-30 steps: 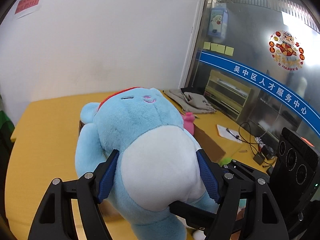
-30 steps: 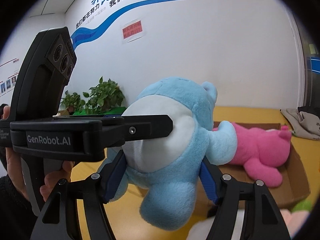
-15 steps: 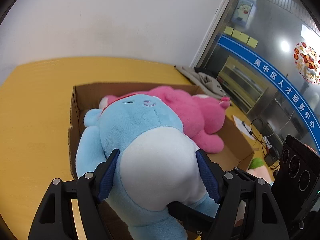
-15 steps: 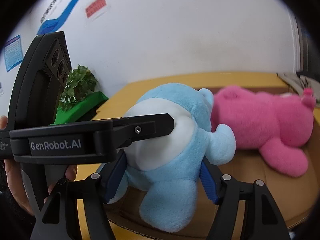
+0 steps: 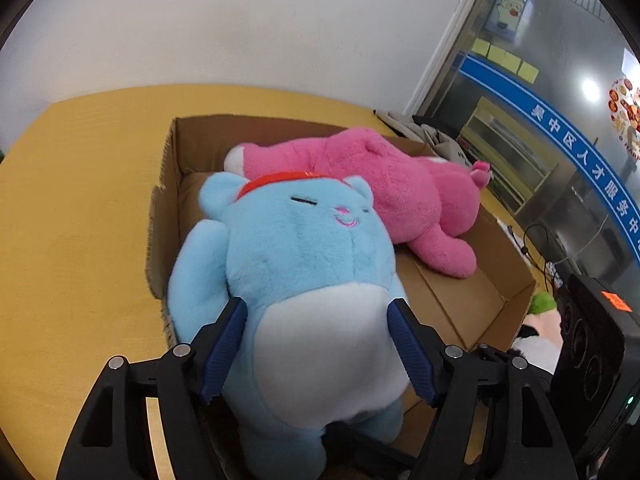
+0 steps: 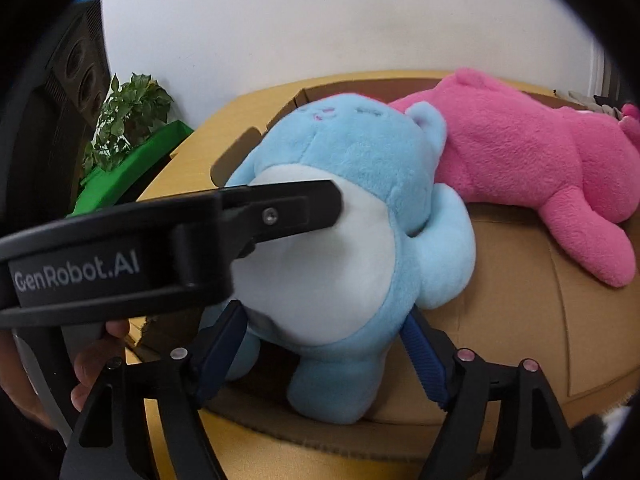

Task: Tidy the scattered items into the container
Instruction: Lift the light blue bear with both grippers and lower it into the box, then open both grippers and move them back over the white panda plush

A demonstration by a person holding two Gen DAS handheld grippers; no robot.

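A blue plush toy (image 5: pixel 304 264) with a white belly and red headband is clamped at its belly by both grippers. My left gripper (image 5: pixel 316 348) is shut on it from one side. My right gripper (image 6: pixel 324 344) is shut on it lower down, near its legs (image 6: pixel 332 392). The toy (image 6: pixel 360 168) lies low in the left end of an open cardboard box (image 5: pixel 504 292), beside a pink plush toy (image 5: pixel 400 200) lying along the box's far side. In the right wrist view the left gripper's black finger (image 6: pixel 280 212) crosses the toy's belly.
The box (image 6: pixel 520 320) sits on a yellow table (image 5: pixel 72 208). A potted plant (image 6: pixel 128 120) and a green object stand at the table's left. Grey cloth (image 5: pixel 432 136) lies past the box. A green and white plush (image 5: pixel 540 312) lies right of the box.
Both grippers have carried the blue plush forward and down into the box, next to the pink plush. Both grips have stayed the same.
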